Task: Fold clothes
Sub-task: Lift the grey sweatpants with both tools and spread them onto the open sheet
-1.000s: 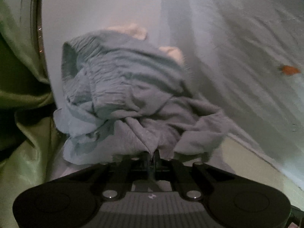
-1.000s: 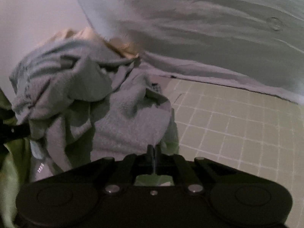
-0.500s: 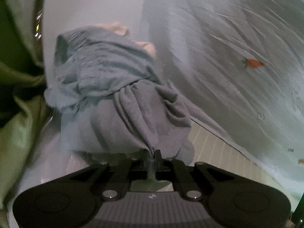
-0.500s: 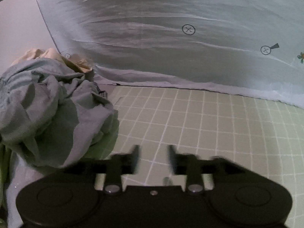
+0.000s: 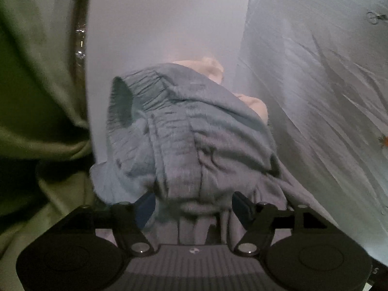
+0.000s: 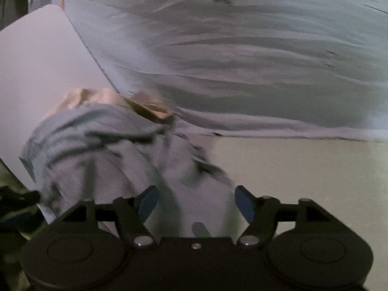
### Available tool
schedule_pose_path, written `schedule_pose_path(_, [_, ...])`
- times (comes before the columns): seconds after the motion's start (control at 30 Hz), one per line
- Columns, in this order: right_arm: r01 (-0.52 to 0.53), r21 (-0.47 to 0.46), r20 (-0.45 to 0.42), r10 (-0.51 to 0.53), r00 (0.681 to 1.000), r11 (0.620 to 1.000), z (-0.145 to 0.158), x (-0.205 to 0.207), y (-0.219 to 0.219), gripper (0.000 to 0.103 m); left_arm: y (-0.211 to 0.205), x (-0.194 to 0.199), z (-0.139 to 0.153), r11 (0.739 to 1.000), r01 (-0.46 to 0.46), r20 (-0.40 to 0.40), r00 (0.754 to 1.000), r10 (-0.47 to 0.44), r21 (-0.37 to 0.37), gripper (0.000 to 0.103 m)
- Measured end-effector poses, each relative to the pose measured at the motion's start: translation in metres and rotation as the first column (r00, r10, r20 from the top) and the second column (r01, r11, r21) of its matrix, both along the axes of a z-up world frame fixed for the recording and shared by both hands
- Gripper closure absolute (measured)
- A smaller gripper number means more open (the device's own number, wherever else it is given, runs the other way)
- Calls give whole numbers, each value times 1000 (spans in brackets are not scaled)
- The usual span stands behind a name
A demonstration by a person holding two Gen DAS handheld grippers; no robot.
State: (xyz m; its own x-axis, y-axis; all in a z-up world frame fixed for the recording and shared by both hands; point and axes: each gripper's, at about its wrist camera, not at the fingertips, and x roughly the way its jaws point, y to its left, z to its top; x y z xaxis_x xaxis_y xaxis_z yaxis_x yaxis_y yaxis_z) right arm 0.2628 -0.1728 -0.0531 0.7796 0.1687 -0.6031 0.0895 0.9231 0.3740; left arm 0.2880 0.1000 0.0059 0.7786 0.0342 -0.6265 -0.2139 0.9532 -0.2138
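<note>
blue-grey garment point(image 5: 191, 131): crumpled heap, not folded, over a cream garment point(image 5: 211, 65)
left gripper point(image 5: 192, 206): jaws wide, cloth bunched between, nothing clamped; nearer
right gripper point(image 6: 195, 202): jaws wide, empty; heap ahead-left, blurred
long axis: cannot tell

Right gripper point(image 6: 196, 202) fingers point(image 6: 245, 203) spread wide over a crumpled blue-grey garment point(image 6: 109, 150), blurred.

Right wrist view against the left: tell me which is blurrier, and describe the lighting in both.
Right wrist view: the blurrier one, motion streaks smearing the blue-grey garment and the backdrop sheet, while the right gripper stays fairly crisp. Left wrist view: sharper, garment folds readable, only slightly soft. Both dim, with dark fisheye corners and bent edges; no glare.
</note>
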Motion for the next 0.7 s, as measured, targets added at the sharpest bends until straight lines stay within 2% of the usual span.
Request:
schedule_pose_path(0.1, [-32, 22, 6, 32, 999, 999, 2, 22, 20, 27, 0, 20, -11, 1000, 3, -20, 1000, -3, -8, 32])
schedule_pose_path(0.13, [-43, 23, 3, 43, 999, 999, 1, 27, 25, 25, 1, 25, -15, 1000, 3, -29, 1000, -3, -12, 36])
schedule_pose_path(0.17, [-55, 25, 0, 55, 998, 998, 0, 33, 31, 25, 2, 28, -18, 1000, 5, -36, 999, -5, -14, 43])
schedule_pose_path(0.2, [-74, 15, -9, 74, 997, 997, -3, 37, 37, 25, 3, 30, -21, 1000, 12, -43, 999, -13, -18, 60])
schedule_pose_path(0.23, [-93, 5, -18, 93, 996, 996, -6, 41, 42, 27, 4, 30, -23, 1000, 17, -48, 999, -18, -25, 65])
schedule_pose_path(0.3, [-142, -20, -41, 141, 989, 990, -12, 45, 46, 67, 2, 27, -22, 999, 29, -40, 999, -30, -18, 79])
schedule_pose_path(0.33, [-161, -36, -57, 159, 986, 986, -16, 45, 47, 102, 1, 24, -19, 999, 36, -33, 999, -36, -5, 84])
schedule_pose_path(0.4, [-138, -52, -39, 136, 990, 989, -17, 38, 39, 101, -4, 16, -13, 999, 48, -13, 999, -47, 26, 90])
schedule_pose_path(0.5, [-46, -107, -24, 43, 999, 993, -13, 5, 0, 101, -17, -1, 0, 996, 60, 23, 998, -62, 60, 92])
schedule_pose_path(0.7, [141, -211, 21, -140, 990, 967, -6, -62, -79, 101, -70, -48, 21, 981, 173, 76, 981, -180, 88, 93])
